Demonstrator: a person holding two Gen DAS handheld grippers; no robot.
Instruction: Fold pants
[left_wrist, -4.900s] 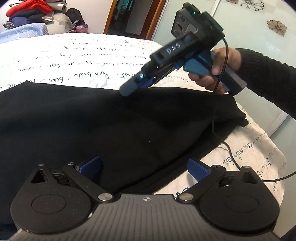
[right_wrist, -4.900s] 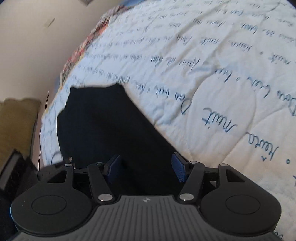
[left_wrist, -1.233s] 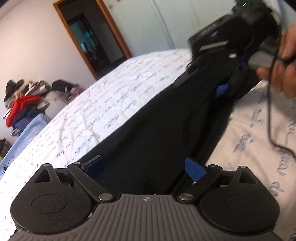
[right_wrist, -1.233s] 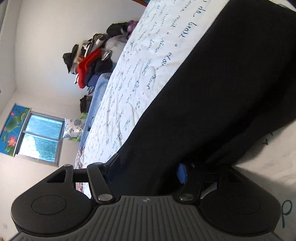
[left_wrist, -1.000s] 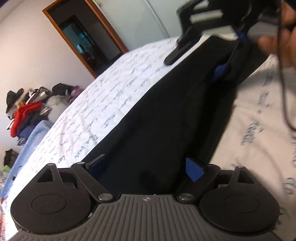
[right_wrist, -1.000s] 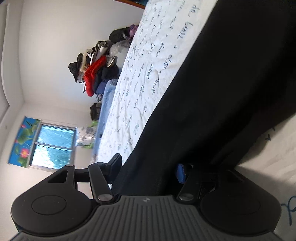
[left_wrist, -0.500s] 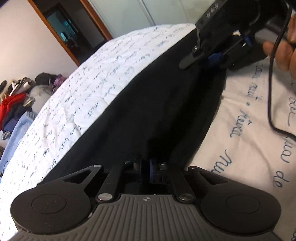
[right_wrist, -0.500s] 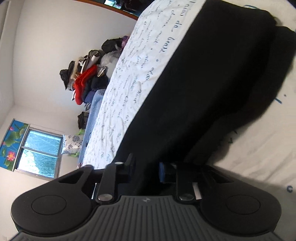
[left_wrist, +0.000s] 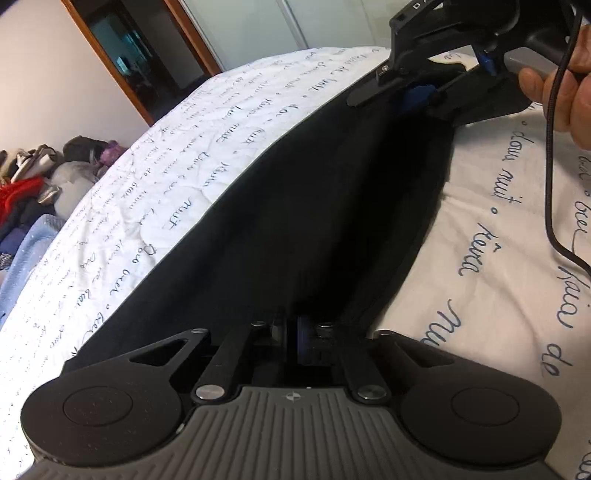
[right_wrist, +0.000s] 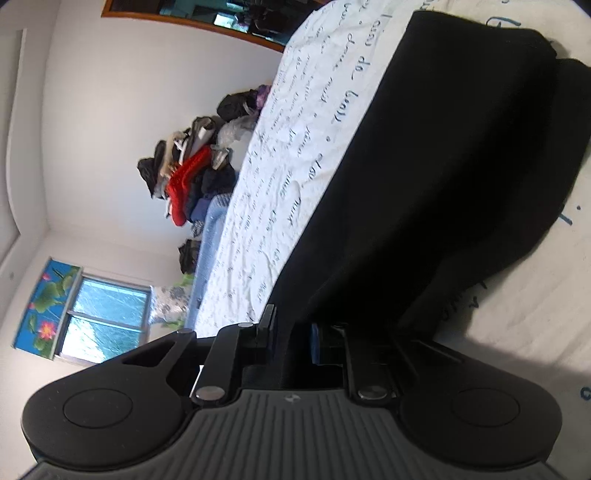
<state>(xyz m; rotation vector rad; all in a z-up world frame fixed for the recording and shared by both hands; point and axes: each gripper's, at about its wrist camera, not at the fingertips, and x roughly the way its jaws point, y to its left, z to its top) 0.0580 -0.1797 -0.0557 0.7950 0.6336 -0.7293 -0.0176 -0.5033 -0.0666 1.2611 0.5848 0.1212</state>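
The black pants are lying as a long, smooth dark band along the bed's edge. The left gripper is pinching one end of the pants; the right gripper is clamping the other end's fabric.

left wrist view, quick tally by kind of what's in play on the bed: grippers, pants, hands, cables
grippers: 2, the left gripper and the right gripper, each shut on the pants
pants: 1, the black pants lying on the bedspread
hands: 1, the right hand
cables: 1, the black cable
total: 5
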